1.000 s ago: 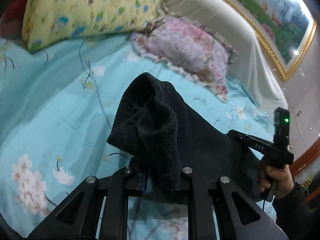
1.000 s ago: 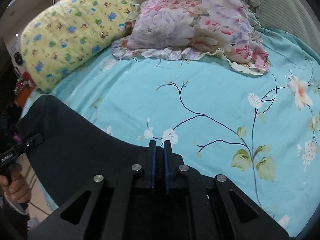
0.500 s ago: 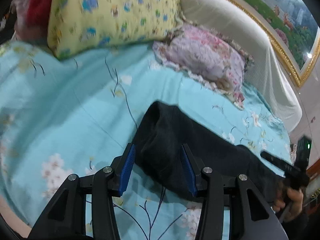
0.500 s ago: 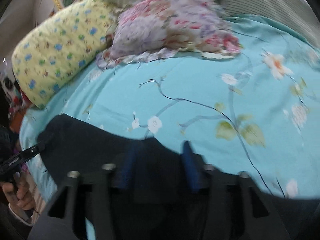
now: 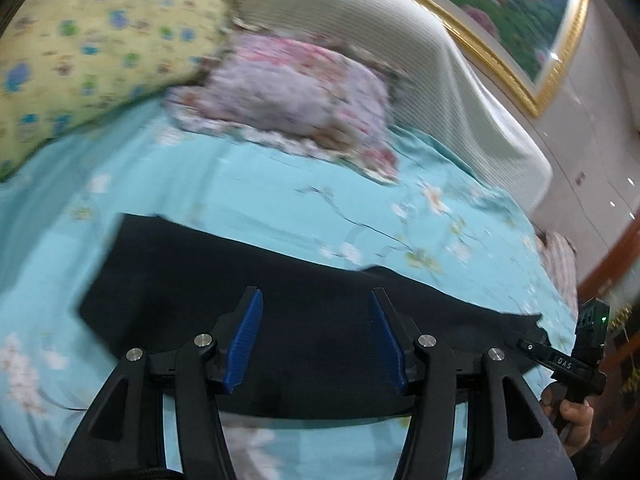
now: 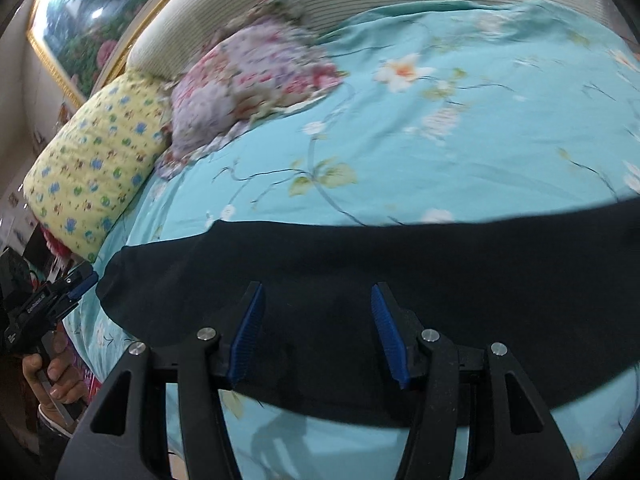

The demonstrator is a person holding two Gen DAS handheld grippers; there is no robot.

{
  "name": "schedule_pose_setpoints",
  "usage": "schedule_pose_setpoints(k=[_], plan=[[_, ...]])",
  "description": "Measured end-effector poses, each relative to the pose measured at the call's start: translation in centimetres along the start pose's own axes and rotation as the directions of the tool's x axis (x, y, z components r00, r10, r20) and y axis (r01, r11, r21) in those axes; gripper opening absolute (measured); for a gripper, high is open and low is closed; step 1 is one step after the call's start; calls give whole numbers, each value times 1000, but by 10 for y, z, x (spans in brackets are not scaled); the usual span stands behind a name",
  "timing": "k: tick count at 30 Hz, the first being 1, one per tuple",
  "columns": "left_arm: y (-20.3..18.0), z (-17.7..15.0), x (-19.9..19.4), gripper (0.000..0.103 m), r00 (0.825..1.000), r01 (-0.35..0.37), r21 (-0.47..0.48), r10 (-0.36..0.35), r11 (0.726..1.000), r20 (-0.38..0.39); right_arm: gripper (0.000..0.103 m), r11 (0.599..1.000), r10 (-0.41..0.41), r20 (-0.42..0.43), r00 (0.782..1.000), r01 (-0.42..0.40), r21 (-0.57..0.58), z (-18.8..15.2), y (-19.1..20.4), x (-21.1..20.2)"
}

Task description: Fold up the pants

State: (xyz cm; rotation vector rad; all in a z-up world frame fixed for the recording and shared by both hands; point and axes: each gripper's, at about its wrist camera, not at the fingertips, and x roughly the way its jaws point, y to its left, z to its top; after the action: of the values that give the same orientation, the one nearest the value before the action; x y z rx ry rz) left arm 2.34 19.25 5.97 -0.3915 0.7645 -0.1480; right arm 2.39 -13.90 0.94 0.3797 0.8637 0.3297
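The dark pants (image 5: 224,280) lie flat as a long band across the near part of the turquoise floral bedsheet (image 5: 280,208); they also show in the right wrist view (image 6: 360,256). My left gripper (image 5: 316,332) is open and empty, hovering over the pants. My right gripper (image 6: 316,328) is open and empty above the pants too. The right gripper also shows at the right edge of the left wrist view (image 5: 560,360), and the left gripper shows at the left edge of the right wrist view (image 6: 52,300).
A yellow patterned pillow (image 5: 80,48) and a pink floral pillow (image 5: 296,92) lie at the head of the bed, by the pale striped headboard (image 5: 400,48). A gold-framed picture (image 5: 500,8) hangs above. The bed's near edge runs just below the pants.
Both grippers were shut on the pants, the left holding a bunched end up. Both have opened and let go, and the pants now lie flat on the bed.
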Motion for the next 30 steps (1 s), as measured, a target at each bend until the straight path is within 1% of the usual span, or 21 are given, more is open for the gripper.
schedule_pose_setpoints(k=[3, 6, 8, 13, 15, 18, 21, 26, 28, 30], plan=[[-27, -5, 20, 62, 998, 44, 33, -42, 998, -49, 56, 999, -20, 20, 1000, 19, 28, -11, -15, -17], [-54, -10, 38, 62, 992, 90, 75, -83, 993, -93, 56, 996, -42, 36, 998, 39, 82, -23, -34, -35], [-72, -12, 49, 64, 988, 112, 104, -100, 988, -116, 56, 992, -54, 48, 997, 48, 118, -31, -47, -45], [-116, -19, 77, 66, 972, 178, 175, -144, 968, -187, 56, 976, -137, 75, 988, 122, 183, -51, -76, -70], [-133, -23, 87, 67, 964, 202, 196, -160, 960, -213, 57, 968, -159, 88, 983, 139, 207, -56, -85, -79], [-154, -28, 102, 68, 952, 230, 218, -173, 949, -253, 57, 951, -180, 108, 978, 144, 274, -62, -105, -92], [-172, -31, 111, 68, 941, 256, 242, -184, 936, -284, 57, 936, -209, 123, 970, 162, 314, -63, -117, -100], [-203, -36, 123, 73, 926, 296, 295, -197, 909, -322, 57, 905, -249, 124, 960, 185, 383, -63, -137, -105], [-214, -37, 130, 73, 919, 310, 309, -199, 899, -341, 57, 894, -249, 121, 961, 180, 410, -65, -144, -104], [-226, -38, 137, 74, 912, 324, 325, -201, 889, -358, 57, 883, -240, 136, 961, 158, 441, -65, -151, -104]])
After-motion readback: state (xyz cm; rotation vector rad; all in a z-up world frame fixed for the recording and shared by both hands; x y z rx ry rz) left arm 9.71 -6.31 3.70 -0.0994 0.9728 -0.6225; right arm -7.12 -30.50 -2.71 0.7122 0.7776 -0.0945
